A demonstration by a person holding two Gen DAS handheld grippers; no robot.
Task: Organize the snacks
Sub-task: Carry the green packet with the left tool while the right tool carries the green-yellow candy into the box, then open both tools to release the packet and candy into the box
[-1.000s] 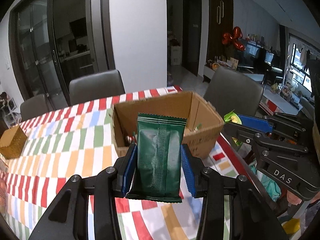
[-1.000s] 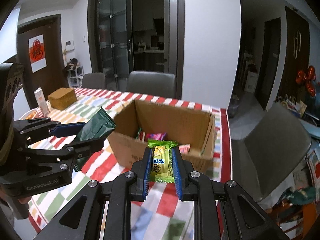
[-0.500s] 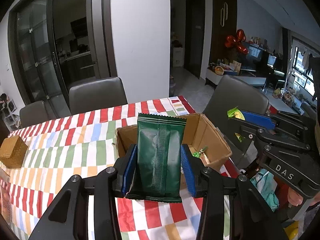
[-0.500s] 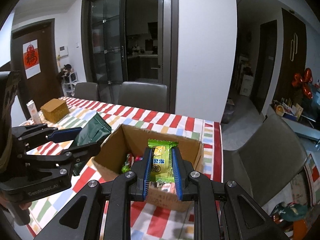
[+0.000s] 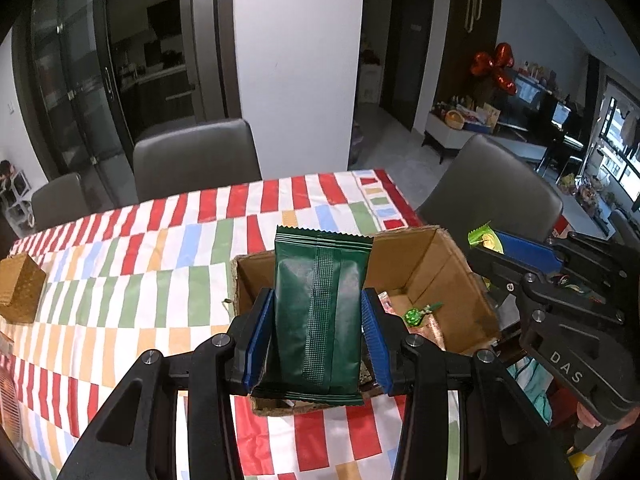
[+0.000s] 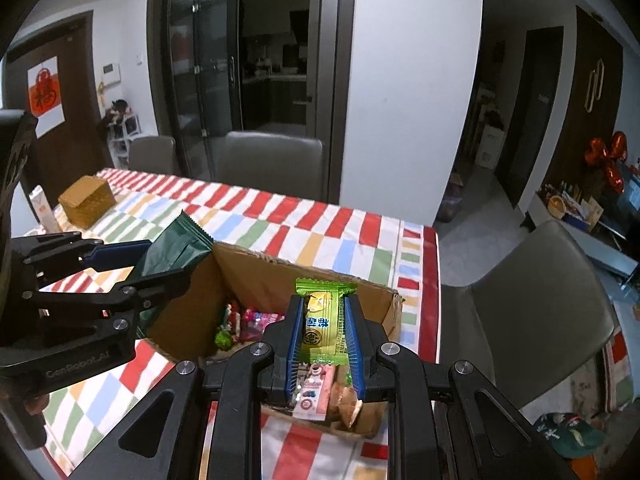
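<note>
L claw (image 5: 318, 344) is gripping a dark green snack pouch (image 5: 320, 312) upright betw its blue pads, jaws partway in, pressing both sides of the pouch. Pouch is hanging over the near-left part of the cardboard box (image 5: 444, 276), its lower edge level w/ the box's near rim in this view; can't tell if it's touching the rim.

R claw (image 6: 325, 340) is clamping a yellow-green wrapped snack bar (image 6: 324, 320), jaws nearly together, bar standing upright w/ its crimped top sticking up above the pads. It's hanging over the box's near end, above the loose snacks inside.

Box is sitting open-topped nr the corner of the worktop (image 5: 160, 264), which is wearing a cloth of red, green, blue & orange blocks. Inside the box: a small green wrapped candy (image 5: 414, 314), pink-red packets (image 6: 256, 320), a white-pink packet (image 6: 316, 392) & a tan crinkled one beside it.

Further out: a golden-brown woven box (image 6: 86, 200) is resting at the worktop's far left, well apart from the cardboard box, w/ a pale carton (image 6: 44, 208) just beside it. Grey chairs (image 5: 196, 160) are standing round the worktop.
</note>
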